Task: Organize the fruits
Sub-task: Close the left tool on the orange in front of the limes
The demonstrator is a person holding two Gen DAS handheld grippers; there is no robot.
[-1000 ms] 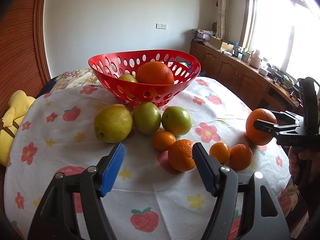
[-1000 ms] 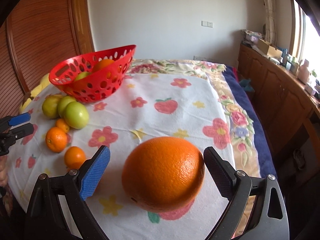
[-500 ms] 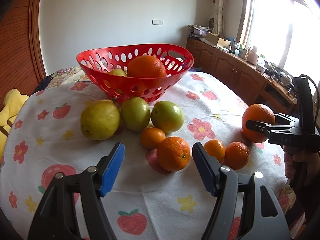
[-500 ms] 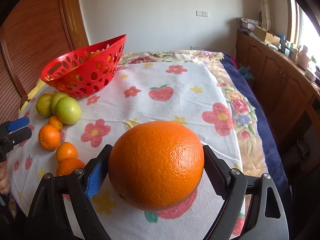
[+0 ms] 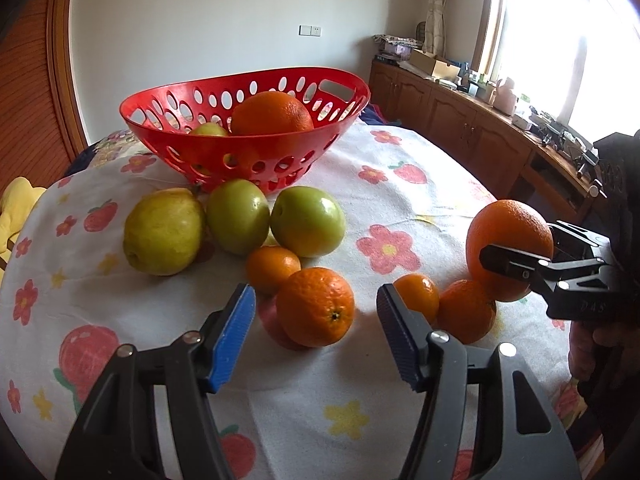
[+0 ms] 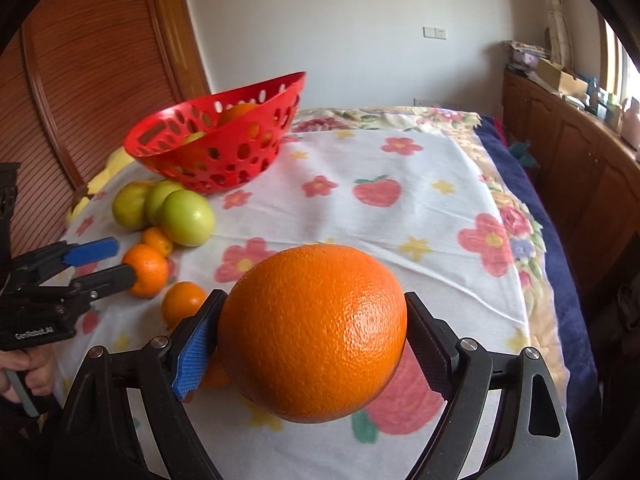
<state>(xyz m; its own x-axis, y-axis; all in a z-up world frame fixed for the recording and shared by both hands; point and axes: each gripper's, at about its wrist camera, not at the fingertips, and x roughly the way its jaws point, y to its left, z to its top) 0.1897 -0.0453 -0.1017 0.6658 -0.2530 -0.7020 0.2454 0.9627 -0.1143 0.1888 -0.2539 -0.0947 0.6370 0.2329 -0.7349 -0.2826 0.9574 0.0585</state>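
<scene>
My right gripper (image 6: 312,344) is shut on a big orange (image 6: 314,330) and holds it above the cloth; it also shows at the right of the left wrist view (image 5: 508,248). My left gripper (image 5: 316,320) is open, its blue pads on either side of a medium orange (image 5: 316,306) on the table. A red perforated basket (image 5: 248,140) at the back holds an orange (image 5: 272,114) and a green fruit (image 5: 210,130). In front lie a yellow pear (image 5: 162,230), two green apples (image 5: 308,220), and small mandarins (image 5: 416,294).
The table (image 6: 400,152) has a white cloth with flower and strawberry prints. A yellow soft toy (image 5: 16,208) lies at its left edge. Wooden cabinets (image 5: 480,136) run under the window on the right. A wooden slatted door (image 6: 80,80) stands behind the basket.
My right gripper closed on the big orange and lifted it off the cloth. My left gripper moved forward toward the medium orange, still open.
</scene>
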